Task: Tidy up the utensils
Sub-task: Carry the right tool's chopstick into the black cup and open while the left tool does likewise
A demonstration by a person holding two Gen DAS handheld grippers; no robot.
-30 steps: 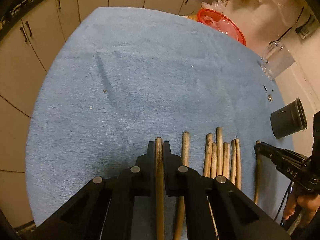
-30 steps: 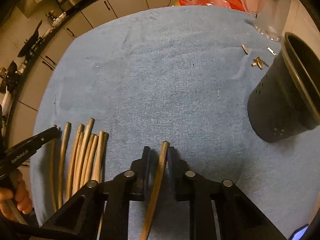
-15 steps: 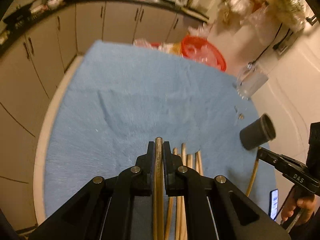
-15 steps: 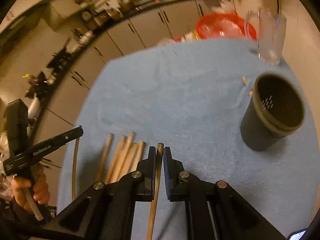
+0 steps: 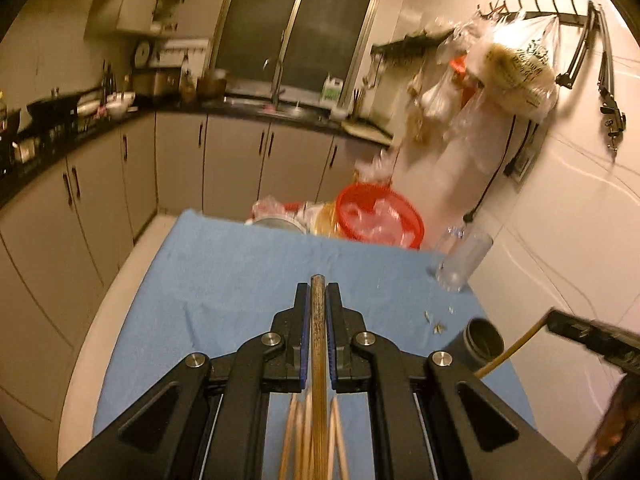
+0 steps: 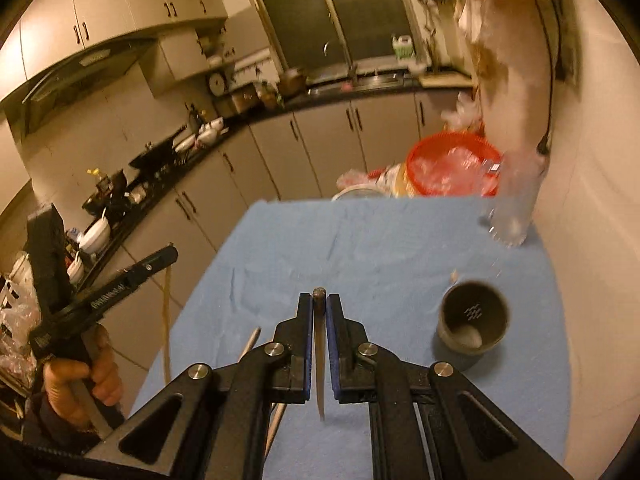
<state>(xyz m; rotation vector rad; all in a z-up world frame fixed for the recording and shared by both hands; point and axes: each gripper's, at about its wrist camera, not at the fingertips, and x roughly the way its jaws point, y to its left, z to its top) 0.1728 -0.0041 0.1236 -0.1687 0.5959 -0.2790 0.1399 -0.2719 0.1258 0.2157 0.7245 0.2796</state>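
My left gripper is shut on a wooden chopstick, held high above the blue cloth. Several loose chopsticks lie on the cloth below it. My right gripper is shut on another chopstick, also raised, left of the dark holder cup. The cup stands upright at the right of the cloth and also shows in the left wrist view. The right gripper with its chopstick shows in the left wrist view; the left gripper shows in the right wrist view.
A glass mug stands at the cloth's far right corner. A red basket with plastic sits behind the far edge. Small scraps lie near the cup. Kitchen cabinets run along the left and back; a wall is at the right.
Both grippers have risen well above the table and tilted up, each still holding its chopstick. The views now take in the kitchen beyond the table.
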